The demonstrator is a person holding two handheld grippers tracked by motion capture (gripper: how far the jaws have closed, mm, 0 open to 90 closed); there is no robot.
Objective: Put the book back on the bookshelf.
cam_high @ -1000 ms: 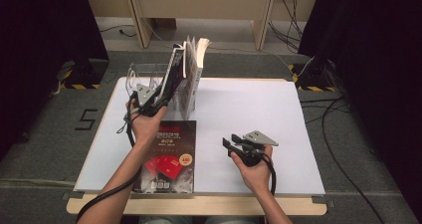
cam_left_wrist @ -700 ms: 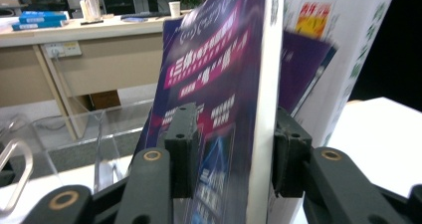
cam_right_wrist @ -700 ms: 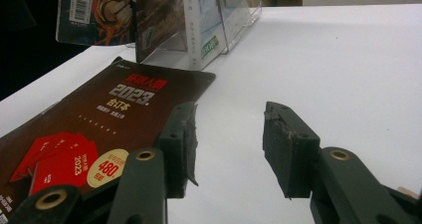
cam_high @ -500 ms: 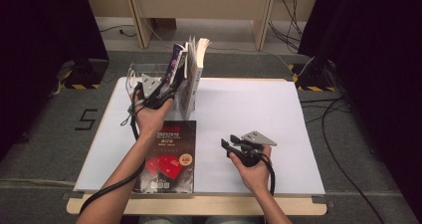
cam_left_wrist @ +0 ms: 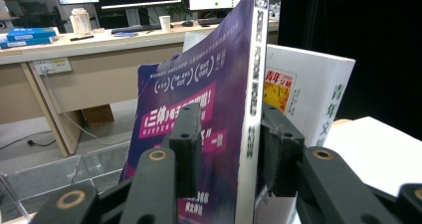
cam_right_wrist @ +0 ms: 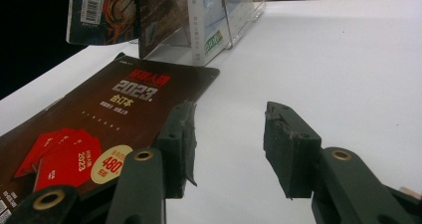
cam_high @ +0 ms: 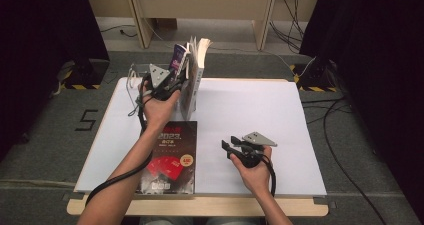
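Left gripper (cam_left_wrist: 226, 144) clamping purple book (cam_left_wrist: 209, 99) spine

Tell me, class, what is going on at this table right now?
A person works at a white table with a gripper in each hand. The left gripper is clamped on the spine of a purple book, held upright beside a white book at the clear stand on the table's far side. The right gripper hangs open over bare table, holding nothing. A dark book marked 2023 lies flat near the person.
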